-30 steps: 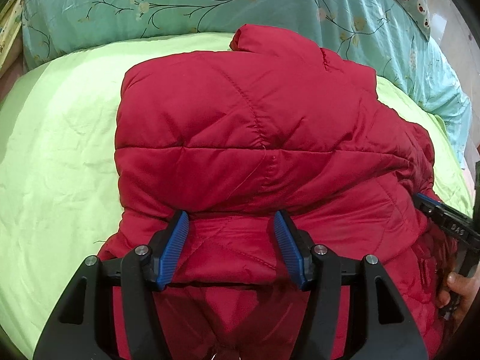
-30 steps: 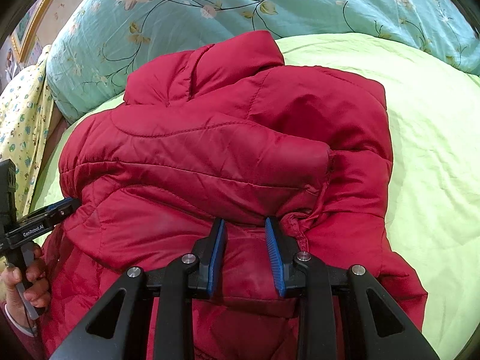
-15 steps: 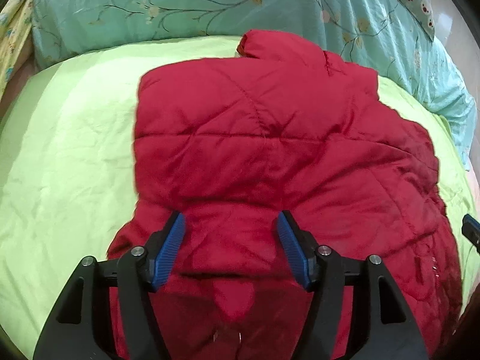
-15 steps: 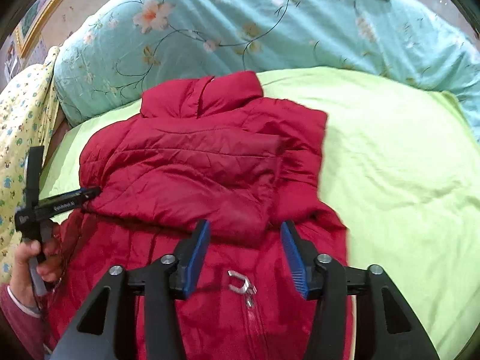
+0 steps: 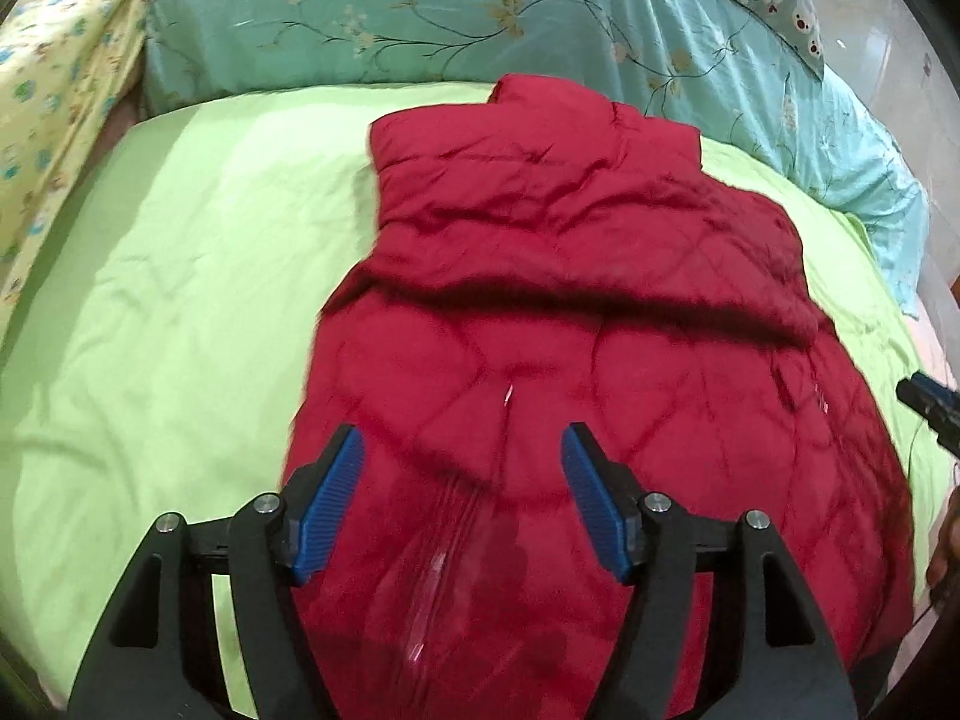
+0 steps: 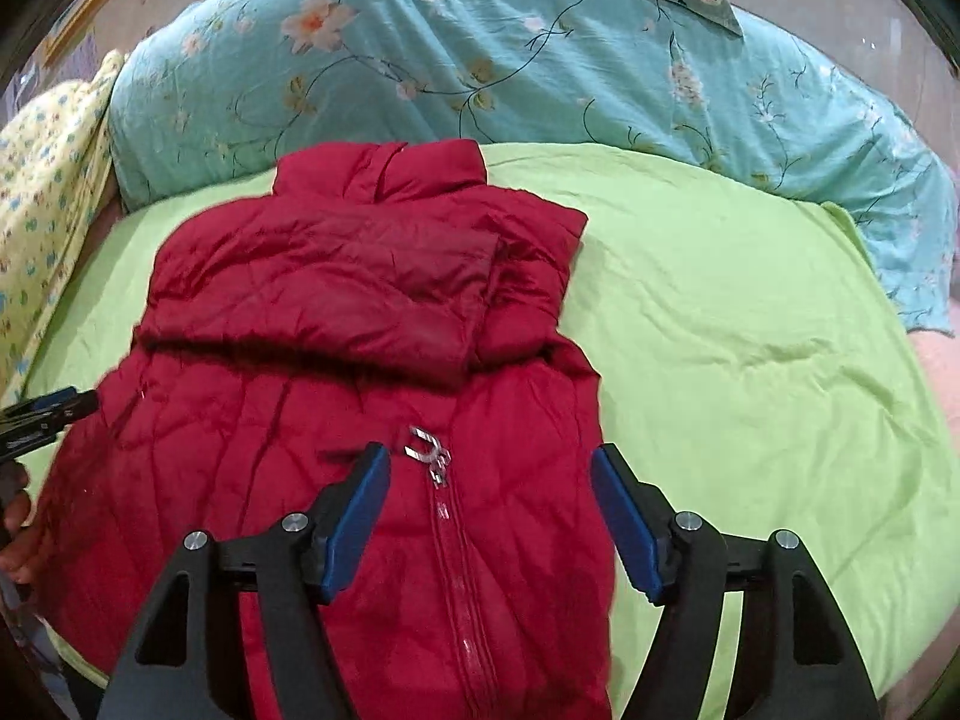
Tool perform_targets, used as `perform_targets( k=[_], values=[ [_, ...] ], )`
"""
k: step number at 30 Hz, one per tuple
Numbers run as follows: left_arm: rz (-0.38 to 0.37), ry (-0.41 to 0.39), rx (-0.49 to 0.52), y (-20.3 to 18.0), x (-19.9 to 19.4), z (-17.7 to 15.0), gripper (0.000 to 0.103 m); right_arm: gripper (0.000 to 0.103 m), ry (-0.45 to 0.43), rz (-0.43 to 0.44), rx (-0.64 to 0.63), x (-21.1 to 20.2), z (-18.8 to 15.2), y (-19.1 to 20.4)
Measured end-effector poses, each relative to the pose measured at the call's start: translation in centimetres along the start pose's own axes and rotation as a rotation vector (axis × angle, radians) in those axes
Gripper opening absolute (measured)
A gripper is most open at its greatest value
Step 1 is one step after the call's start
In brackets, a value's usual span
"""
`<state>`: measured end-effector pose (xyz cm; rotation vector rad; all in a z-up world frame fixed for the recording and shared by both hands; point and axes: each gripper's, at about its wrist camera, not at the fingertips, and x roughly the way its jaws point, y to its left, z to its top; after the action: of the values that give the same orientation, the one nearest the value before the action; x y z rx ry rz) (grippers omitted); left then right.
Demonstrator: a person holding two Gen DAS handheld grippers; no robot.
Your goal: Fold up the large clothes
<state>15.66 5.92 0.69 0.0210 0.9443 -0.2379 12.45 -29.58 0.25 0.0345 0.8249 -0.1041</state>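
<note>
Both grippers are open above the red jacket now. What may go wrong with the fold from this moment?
1. The puffy folded sleeve layer lies loose across the red jacket; it may spring back.
2. The zipper pull lies between the fingers of the open right gripper, whose jaws have just been opening; it may catch.
3. The open left gripper, also just opening, may drag the fabric.

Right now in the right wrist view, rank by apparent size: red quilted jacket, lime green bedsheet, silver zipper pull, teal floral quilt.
1. Lime green bedsheet and red quilted jacket: too close to rank.
2. Teal floral quilt, partly cropped.
3. Silver zipper pull.
</note>
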Motion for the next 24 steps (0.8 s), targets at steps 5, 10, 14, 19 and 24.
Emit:
perform_targets(
  k=[5, 10, 14, 19, 24],
  values=[
    [0.028, 0.018, -0.004, 1.6, -1.9, -2.7, 0.072, 0.075, 0.006, -0.005, -0.021, -1.0, -1.5, 0.3],
    [0.044, 0.028, -0.02, 2.8, -3.1, -4.6, 0.074, 0.076, 0.02, 0.004, -0.03, -2.0, -2.8, 0.3],
    [0.058, 0.029, -0.015, 3.2, -4.1, -5.8, 0.074, 0.077, 0.042, 0.021, -0.022, -2.9, -4.3, -0.2],
    [0.054, 0.038, -0.014, 3.7, -4.7, -7.0, 0.074, 0.08, 0.084, 0.067, 0.022, -3.6, -6.1, -1.6],
    [0.05, 0.054, -0.026, 4.3, -4.8, -7.7, 0.074, 0.08, 0.145, 0.092, 0.051, -3.3, -8.2, -2.9]
  ],
)
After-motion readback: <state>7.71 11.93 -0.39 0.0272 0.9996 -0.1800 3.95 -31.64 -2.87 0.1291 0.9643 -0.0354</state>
